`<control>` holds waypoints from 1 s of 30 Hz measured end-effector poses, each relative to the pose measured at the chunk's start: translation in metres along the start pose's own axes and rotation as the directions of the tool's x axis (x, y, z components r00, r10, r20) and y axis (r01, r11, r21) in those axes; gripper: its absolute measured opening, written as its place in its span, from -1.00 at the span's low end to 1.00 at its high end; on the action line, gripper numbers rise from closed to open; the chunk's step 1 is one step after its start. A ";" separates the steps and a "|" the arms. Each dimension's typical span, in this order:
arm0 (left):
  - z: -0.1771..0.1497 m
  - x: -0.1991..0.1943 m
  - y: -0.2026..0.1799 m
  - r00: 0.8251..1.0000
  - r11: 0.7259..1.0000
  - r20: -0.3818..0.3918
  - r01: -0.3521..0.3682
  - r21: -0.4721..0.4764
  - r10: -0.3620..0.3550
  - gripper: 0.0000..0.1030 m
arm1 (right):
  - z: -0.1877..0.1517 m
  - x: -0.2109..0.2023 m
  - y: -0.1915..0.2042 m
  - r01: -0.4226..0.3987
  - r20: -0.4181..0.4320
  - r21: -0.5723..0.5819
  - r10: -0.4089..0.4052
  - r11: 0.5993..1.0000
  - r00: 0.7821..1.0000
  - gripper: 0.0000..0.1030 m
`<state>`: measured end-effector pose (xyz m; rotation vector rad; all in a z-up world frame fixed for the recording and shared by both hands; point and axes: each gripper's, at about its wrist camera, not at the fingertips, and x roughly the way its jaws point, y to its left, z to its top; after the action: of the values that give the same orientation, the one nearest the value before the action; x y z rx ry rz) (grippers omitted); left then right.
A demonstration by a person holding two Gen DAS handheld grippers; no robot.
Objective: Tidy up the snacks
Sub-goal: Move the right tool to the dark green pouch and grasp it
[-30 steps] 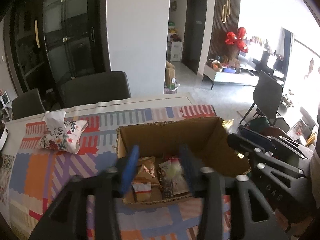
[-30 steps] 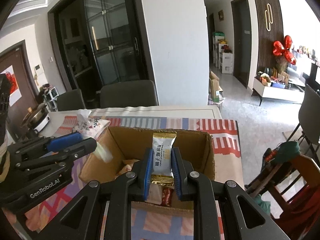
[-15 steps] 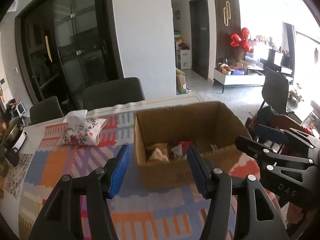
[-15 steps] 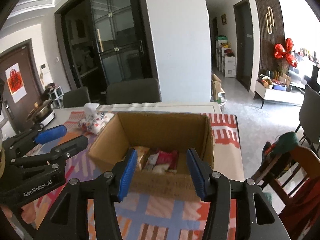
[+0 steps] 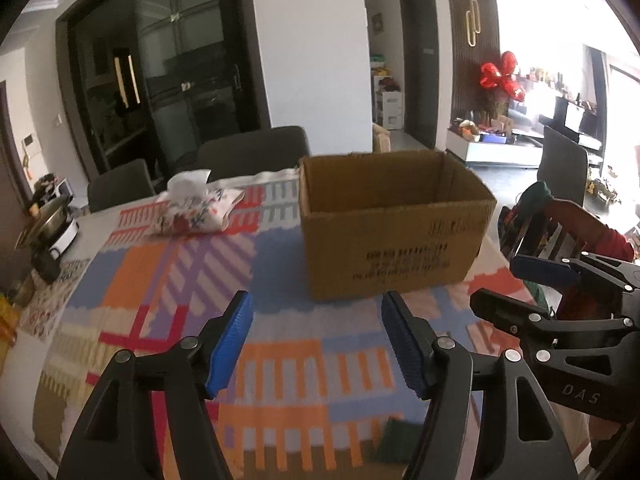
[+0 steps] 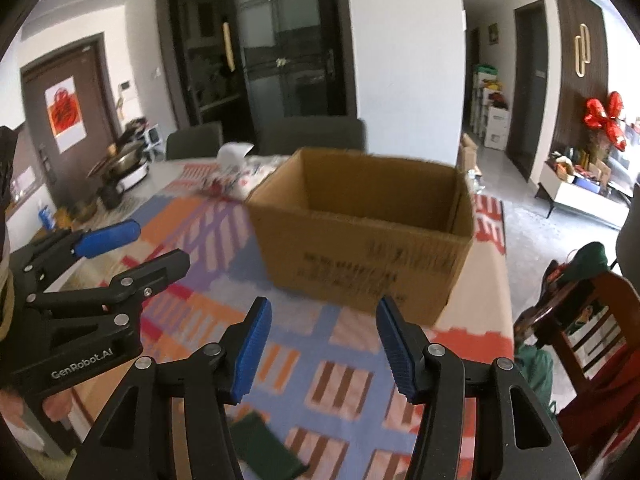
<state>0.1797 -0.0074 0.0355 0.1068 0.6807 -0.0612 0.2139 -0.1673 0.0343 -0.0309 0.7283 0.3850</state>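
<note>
Both tools, the left tool (image 5: pixel 316 344) marked "GenRobot.AI" and the right tool (image 6: pixel 324 346) marked "DAS", have just been opening and hold nothing before the box (image 5: pixel 394 236), whose black print is unreadable.

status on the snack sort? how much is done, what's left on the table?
Done: the gold snack packet the right gripper held a second ago is gone from its jaws, which have just been opening; it looks dropped into the cardboard box, whose contents are hidden now. In hand: nothing; the left gripper is open and empty too, both pulled back from the box. Left: a dark green packet on the tablecloth.
</note>
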 end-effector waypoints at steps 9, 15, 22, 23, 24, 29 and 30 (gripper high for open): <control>-0.050 -0.018 0.003 0.997 0.999 -0.056 -0.050 -0.020 0.049 0.40 | -0.034 0.009 0.017 -0.076 -0.120 -0.046 0.070 0.996 0.990 0.17; -0.087 -0.011 0.003 0.988 0.998 -0.148 -0.048 -0.043 0.041 0.43 | -0.061 0.022 0.031 -0.105 -0.218 -0.118 0.078 0.987 0.973 0.19; -0.116 0.004 0.002 0.970 0.997 -0.236 -0.061 -0.041 0.050 0.43 | -0.085 0.041 0.047 -0.157 -0.342 -0.208 0.078 0.966 0.936 0.24; -0.119 0.005 0.003 0.968 0.997 -0.244 -0.064 -0.041 0.052 0.43 | -0.088 0.043 0.049 -0.163 -0.355 -0.219 0.077 0.962 0.932 0.32; -0.123 0.006 0.003 0.966 0.997 -0.254 -0.064 -0.040 0.052 0.43 | -0.090 0.046 0.050 -0.167 -0.367 -0.229 0.074 0.959 0.927 0.33; -0.134 0.014 0.004 0.955 0.997 -0.295 -0.058 -0.047 0.042 0.43 | -0.102 0.060 0.057 -0.194 -0.430 -0.282 0.057 0.940 0.901 0.35; -0.135 0.015 0.004 0.953 0.997 -0.301 -0.055 -0.050 0.037 0.43 | -0.104 0.063 0.058 -0.197 -0.439 -0.293 0.052 0.935 0.897 0.35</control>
<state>0.1076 0.0122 -0.0781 0.0772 0.9834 0.0206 0.1693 -0.1090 -0.0788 -0.3998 1.0955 0.6357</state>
